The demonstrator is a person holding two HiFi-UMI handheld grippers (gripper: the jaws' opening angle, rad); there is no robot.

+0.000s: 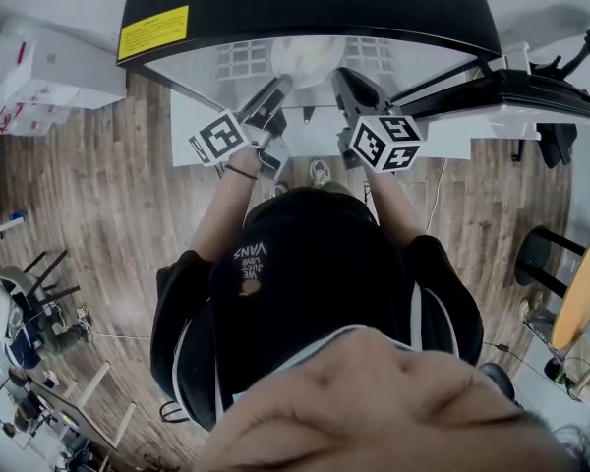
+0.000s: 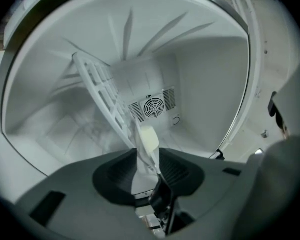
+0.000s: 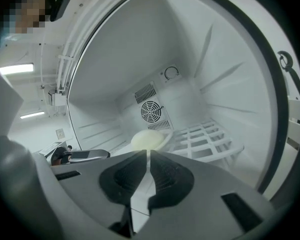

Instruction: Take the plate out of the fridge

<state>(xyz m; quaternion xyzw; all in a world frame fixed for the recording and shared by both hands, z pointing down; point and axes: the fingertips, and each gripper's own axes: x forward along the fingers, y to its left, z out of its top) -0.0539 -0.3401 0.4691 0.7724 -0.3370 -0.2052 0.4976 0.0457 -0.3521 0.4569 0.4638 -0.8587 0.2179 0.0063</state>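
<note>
- Plate (image 3: 149, 139), pale cream and round, sits inside the fridge (image 3: 140, 49), just below the fan grille (image 3: 151, 111) on the back wall and a little in front of it.
- It rests on the white wire shelf (image 3: 205, 139), which runs out from under the fan grille toward you.
- Your left gripper (image 2: 147, 153) points at the fan grille and is rolled to one side, so the shelf looks steeply tilted in the left gripper view.
- Its jaws stand wide apart. The plate's near rim reaches edge-on into the gap, and you can see no pad pressing on it.
- Your right gripper (image 3: 148, 154) also aims toward the fan grille, with the plate just beyond its tips on the fan grille side.
- Its jaws stand almost together, with only a thin slit between the pads and nothing in that slit.
- In the head view both grippers reach side by side into the fridge opening. Their marker cubes stay outside it, on the side of the plate away from the fan grille.
</note>
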